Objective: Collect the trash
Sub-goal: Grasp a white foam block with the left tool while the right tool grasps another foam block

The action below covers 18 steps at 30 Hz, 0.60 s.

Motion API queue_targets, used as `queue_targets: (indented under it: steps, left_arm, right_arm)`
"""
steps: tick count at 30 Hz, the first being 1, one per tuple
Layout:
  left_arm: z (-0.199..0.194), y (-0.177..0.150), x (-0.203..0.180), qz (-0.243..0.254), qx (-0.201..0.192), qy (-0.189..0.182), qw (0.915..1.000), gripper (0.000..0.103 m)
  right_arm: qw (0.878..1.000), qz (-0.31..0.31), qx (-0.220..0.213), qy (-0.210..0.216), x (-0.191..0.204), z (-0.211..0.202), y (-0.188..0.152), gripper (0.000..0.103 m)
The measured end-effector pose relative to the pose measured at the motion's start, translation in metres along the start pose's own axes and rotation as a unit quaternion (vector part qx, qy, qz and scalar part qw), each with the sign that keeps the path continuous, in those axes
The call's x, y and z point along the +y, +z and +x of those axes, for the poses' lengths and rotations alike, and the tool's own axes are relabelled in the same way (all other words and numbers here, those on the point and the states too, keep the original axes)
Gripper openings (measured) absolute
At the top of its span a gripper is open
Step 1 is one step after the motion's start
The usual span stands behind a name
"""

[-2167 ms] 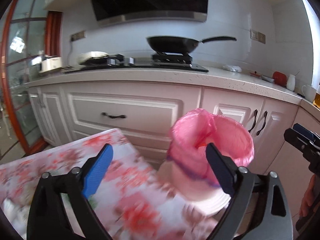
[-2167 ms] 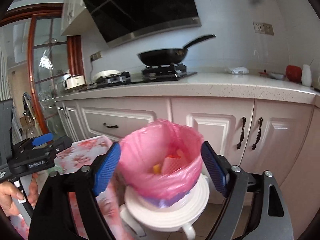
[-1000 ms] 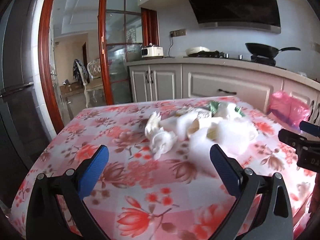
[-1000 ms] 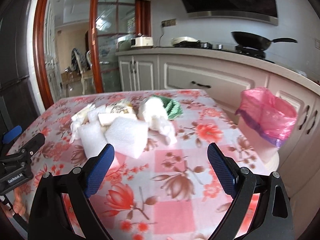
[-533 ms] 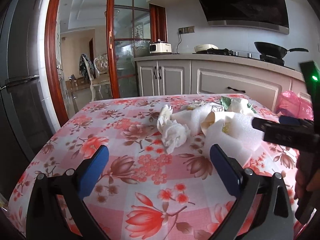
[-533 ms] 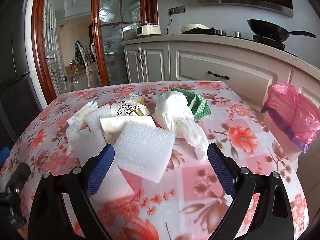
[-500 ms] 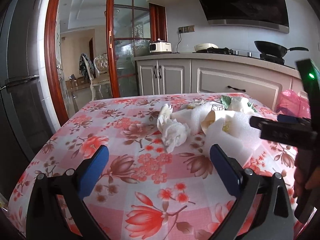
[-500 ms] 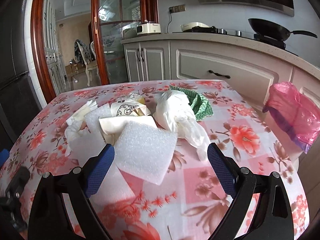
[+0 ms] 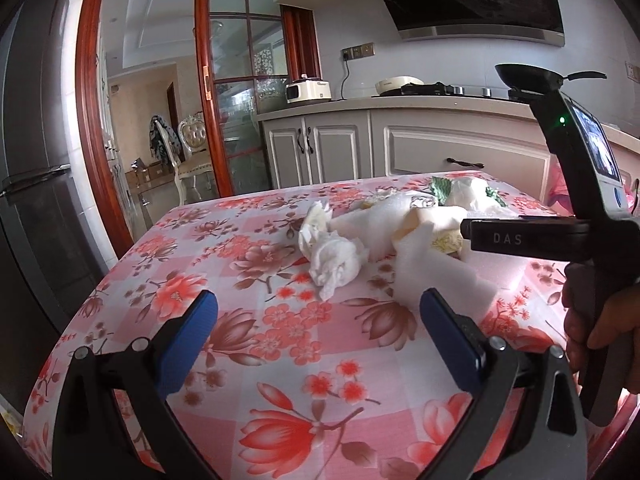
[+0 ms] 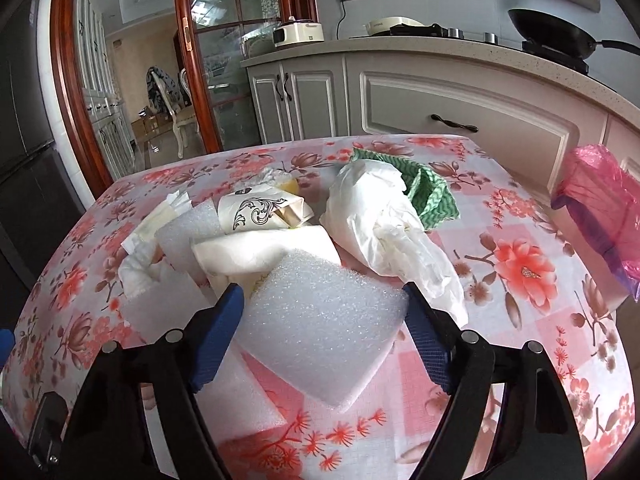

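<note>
Looking along our right gripper (image 10: 322, 308), we see its blue jaws closing around a white foam sheet (image 10: 320, 320), which lies between them on the flowered tablecloth (image 10: 520, 280). The right pad sits at the sheet's edge and the left pad stands just beside its other side; we cannot tell whether either is pressing yet. Just beyond the fingertips lies the rest of the trash: a folded white napkin (image 10: 260, 252), a paper cup with a dark scroll print (image 10: 256, 208), and a second foam piece (image 10: 180, 236) off to the left. Ahead and to the right, a crumpled white plastic bag (image 10: 380, 224) lies against a green wavy-patterned cloth (image 10: 428, 192). Far right, past the table edge, is the bin lined with a pink bag (image 10: 600, 200).

Our left gripper (image 9: 316, 328) hangs above the tablecloth with its jaws spread wide and nothing between them. A crumpled tissue (image 9: 334, 256) lies ahead of it, well clear of the pads. To its right we see the other gripper's black body in a person's hand (image 9: 592, 332), reaching in over the foam.
</note>
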<state>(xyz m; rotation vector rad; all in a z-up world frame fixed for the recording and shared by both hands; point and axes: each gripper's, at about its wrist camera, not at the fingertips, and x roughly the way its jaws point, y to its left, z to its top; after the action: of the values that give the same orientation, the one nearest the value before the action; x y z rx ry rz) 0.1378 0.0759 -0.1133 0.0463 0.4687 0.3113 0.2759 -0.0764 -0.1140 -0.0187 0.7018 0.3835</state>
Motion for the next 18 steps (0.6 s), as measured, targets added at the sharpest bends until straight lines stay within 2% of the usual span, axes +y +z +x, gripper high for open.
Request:
queue_targets:
  steps: [8, 13, 14, 15, 18]
  left_arm:
    - [0.005, 0.005, -0.025, 0.016, 0.016, -0.026, 0.9994, 0.098]
    - [0.021, 0.012, -0.037, 0.008, 0.044, -0.034, 0.9984, 0.098]
    - [0.028, 0.015, -0.038, -0.003, 0.057, -0.034, 0.9978, 0.098]
    - [0.033, 0.017, -0.039, -0.009, 0.064, -0.034, 0.9973, 0.098]
    - [0.048, 0.025, -0.046, -0.025, 0.080, -0.034, 0.9959, 0.098]
  right_arm:
    - [1.000, 0.022, -0.016, 0.013, -0.030, -0.028, -0.009, 0.073]
    - [0.999, 0.032, -0.032, 0.009, -0.051, -0.049, -0.015, 0.072]
    - [0.999, 0.034, -0.035, 0.007, -0.056, -0.053, -0.016, 0.063]
    - [0.999, 0.032, -0.027, 0.003, -0.059, -0.053, -0.017, 0.040]
    - [0.999, 0.049, -0.020, 0.000, -0.073, -0.055, -0.020, 0.040]
